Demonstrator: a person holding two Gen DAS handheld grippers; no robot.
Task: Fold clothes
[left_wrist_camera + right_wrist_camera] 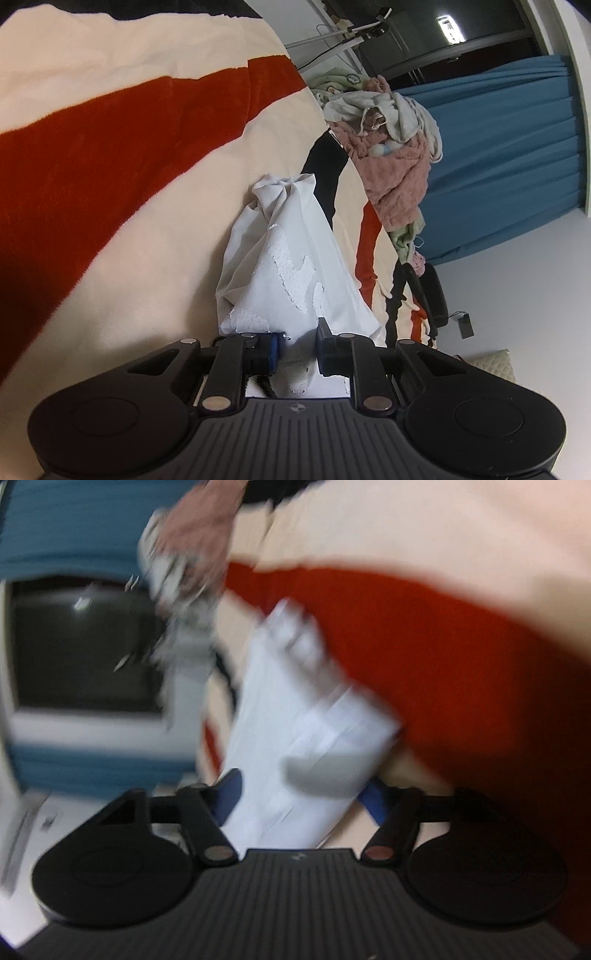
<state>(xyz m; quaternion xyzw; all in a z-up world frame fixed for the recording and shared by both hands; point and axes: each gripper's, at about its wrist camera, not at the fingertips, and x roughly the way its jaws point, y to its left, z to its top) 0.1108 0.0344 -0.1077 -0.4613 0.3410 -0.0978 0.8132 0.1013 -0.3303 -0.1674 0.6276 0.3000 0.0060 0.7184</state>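
The white garment (291, 258) was seen stretched out from the left gripper (298, 350) across the striped blanket (110, 155), its far end bunched into a gathered knot near the black band of the blanket. A strip of the cloth was caught between the blue pads (272, 350), the jaws drawn in close on either side of it, and a fold of the fabric was seen hanging down past them toward the gripper body. A textured, scaly patch was picked out on the upper face of the garment, just ahead of the fingertips.

Beyond the garment, a heap of clothes (391, 147) was piled at the blanket's far edge, pink and pale pieces tangled together, with a blue curtain (498, 155) behind it.

The right wrist view was heavily smeared by motion. Even so, the white garment (299, 731) was made out running straight between the fingers of the right gripper (303, 794), from the gripper body out over the blanket's red stripe (443, 657). The blue pads (231, 794) were set well apart, one on each side of the thick bundle of cloth. Whether the cloth was actually being squeezed or merely lay between them could not be told through the blur. To the left a dark screen-like panel (81, 646) was glimpsed, blurred, with the clothes heap (192, 539) above it.
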